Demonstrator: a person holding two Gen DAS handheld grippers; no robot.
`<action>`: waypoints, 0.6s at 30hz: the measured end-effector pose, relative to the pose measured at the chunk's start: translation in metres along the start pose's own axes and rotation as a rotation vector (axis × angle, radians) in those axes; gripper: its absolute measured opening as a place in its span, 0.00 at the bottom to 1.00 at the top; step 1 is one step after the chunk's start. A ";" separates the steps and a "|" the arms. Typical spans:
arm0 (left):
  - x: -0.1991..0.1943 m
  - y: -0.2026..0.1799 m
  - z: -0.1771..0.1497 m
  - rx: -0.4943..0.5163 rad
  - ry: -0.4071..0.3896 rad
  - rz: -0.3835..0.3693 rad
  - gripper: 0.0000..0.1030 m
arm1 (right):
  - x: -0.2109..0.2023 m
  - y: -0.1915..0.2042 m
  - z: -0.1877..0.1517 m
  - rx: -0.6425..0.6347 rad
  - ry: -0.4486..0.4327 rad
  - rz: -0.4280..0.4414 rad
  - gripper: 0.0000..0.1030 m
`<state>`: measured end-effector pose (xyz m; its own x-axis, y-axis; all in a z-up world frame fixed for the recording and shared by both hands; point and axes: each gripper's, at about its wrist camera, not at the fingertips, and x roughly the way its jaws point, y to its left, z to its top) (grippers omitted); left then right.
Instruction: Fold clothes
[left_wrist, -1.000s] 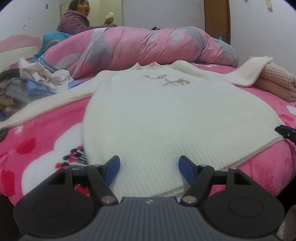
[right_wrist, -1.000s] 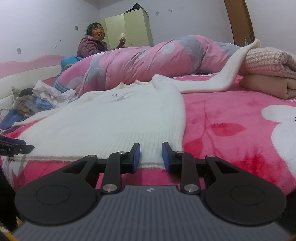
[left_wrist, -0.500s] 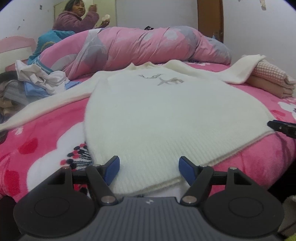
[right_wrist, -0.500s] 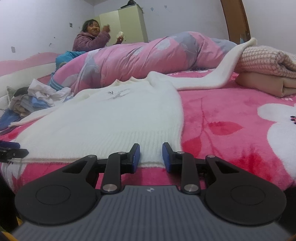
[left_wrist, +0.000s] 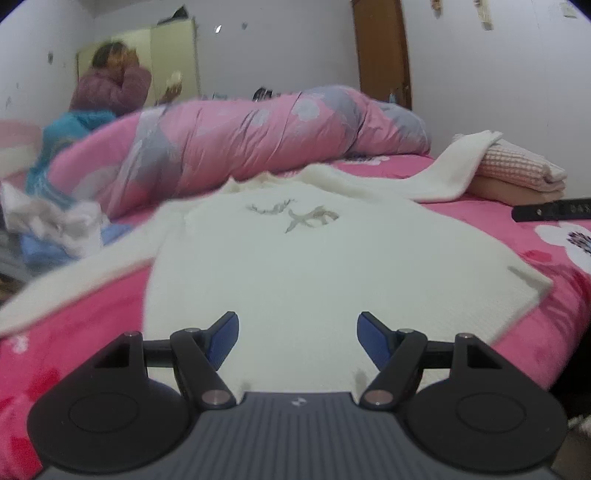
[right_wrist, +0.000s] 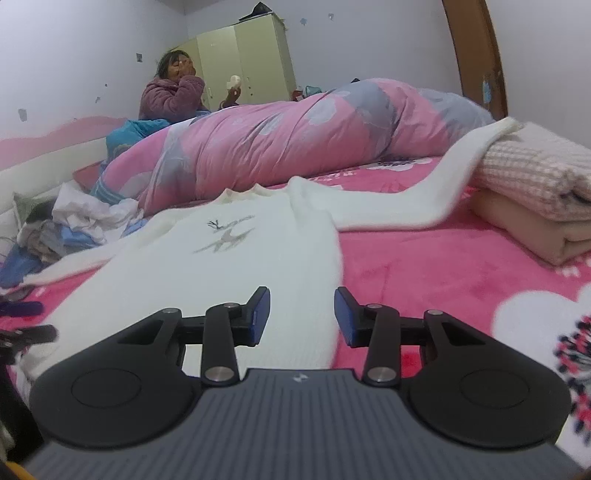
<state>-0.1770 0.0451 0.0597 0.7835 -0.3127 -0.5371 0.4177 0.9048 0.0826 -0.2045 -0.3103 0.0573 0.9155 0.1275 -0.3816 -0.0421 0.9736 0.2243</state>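
Observation:
A white knit sweater (left_wrist: 295, 258) with a small grey deer motif lies face up on the pink bed. Its hem is toward me and both sleeves are spread out. My left gripper (left_wrist: 297, 332) hovers open above the hem with nothing between its fingers. In the right wrist view my right gripper (right_wrist: 301, 310) hangs over the sweater's (right_wrist: 229, 266) right hem edge. Its jaws are opening and the pads press on nothing. The right sleeve (right_wrist: 461, 177) drapes up onto a folded stack. A dark tip of the right gripper (left_wrist: 550, 210) shows at the left view's right edge.
A rolled pink quilt (left_wrist: 258, 147) lies across the bed behind the sweater. A person (right_wrist: 173, 92) sits at the back left. Loose clothes (right_wrist: 74, 221) are heaped at the left. Folded items (right_wrist: 535, 206) are stacked at the right. Pink blanket (right_wrist: 443, 277) lies bare right of the sweater.
Both grippers have risen, so the views look further down onto the sweater. The right jaws have widened. The left jaws are unchanged. The person has raised a hand to the face.

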 end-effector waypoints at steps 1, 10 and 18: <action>0.009 0.003 -0.003 -0.018 0.029 0.003 0.70 | 0.006 -0.001 -0.003 0.009 0.015 0.008 0.35; 0.019 0.026 -0.027 -0.086 0.052 -0.049 0.69 | 0.007 -0.009 -0.040 -0.042 0.169 -0.052 0.30; 0.012 0.034 -0.015 -0.058 0.091 -0.052 0.70 | 0.031 0.019 0.021 -0.107 0.060 -0.010 0.29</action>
<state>-0.1605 0.0770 0.0432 0.7151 -0.3346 -0.6138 0.4275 0.9040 0.0053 -0.1687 -0.2918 0.0687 0.8907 0.1260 -0.4369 -0.0788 0.9891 0.1246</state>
